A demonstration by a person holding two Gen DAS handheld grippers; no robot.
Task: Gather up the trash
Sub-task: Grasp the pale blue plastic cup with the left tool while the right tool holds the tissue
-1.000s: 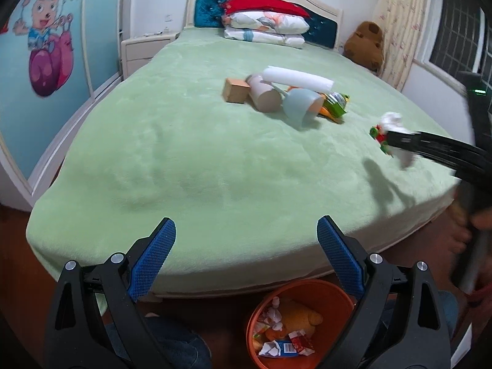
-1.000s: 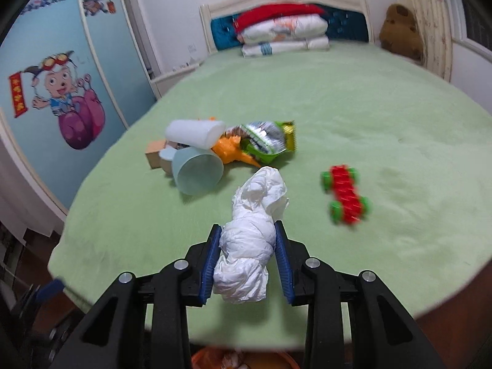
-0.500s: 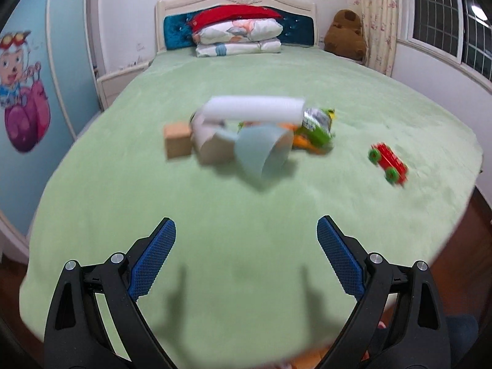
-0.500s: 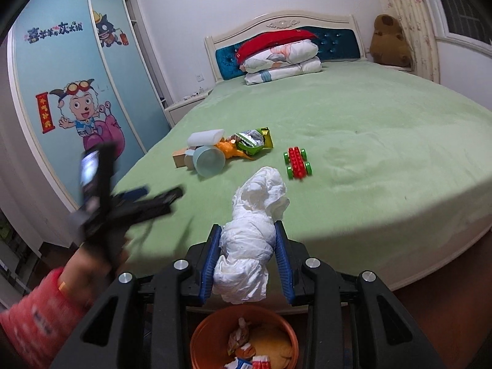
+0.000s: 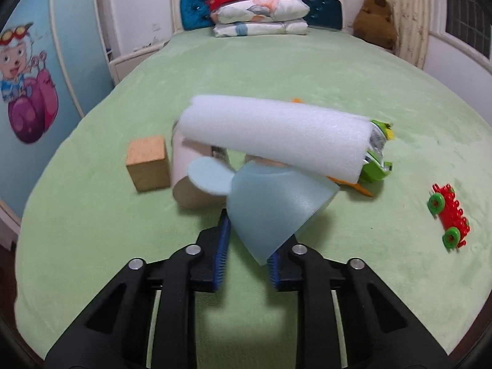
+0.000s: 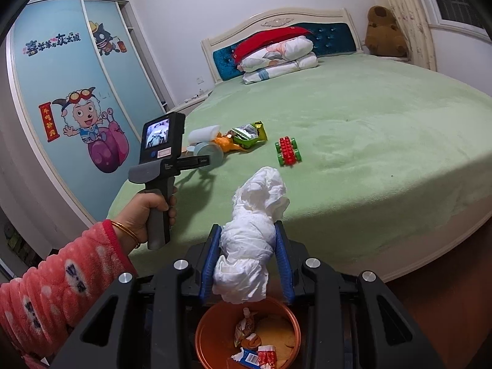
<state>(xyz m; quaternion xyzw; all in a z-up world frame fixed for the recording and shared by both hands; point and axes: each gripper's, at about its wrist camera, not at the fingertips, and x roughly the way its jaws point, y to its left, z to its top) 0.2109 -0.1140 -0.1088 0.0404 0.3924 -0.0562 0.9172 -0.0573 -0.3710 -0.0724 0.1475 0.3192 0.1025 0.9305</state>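
Bed (image 5: pixel 307 70) in plush, matt green cloth; foam roll (image 5: pixel 276 135) white and finely grained; cup (image 5: pixel 273 212) frosted plastic; block (image 5: pixel 147 163) looks cork-like; tissue (image 6: pixel 249 240) crumpled paper; bin (image 6: pixel 212 332) smooth orange plastic.

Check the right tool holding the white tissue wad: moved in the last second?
Yes. The right tool with the crumpled white tissue wad backed off the green bed, now above the orange bin.

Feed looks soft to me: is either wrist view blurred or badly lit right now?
Left wrist view: pink cup beside the blue cup is smeared, bed edges bend. Right wrist view: sharp, tissue wad crisp, dim around the orange bin.
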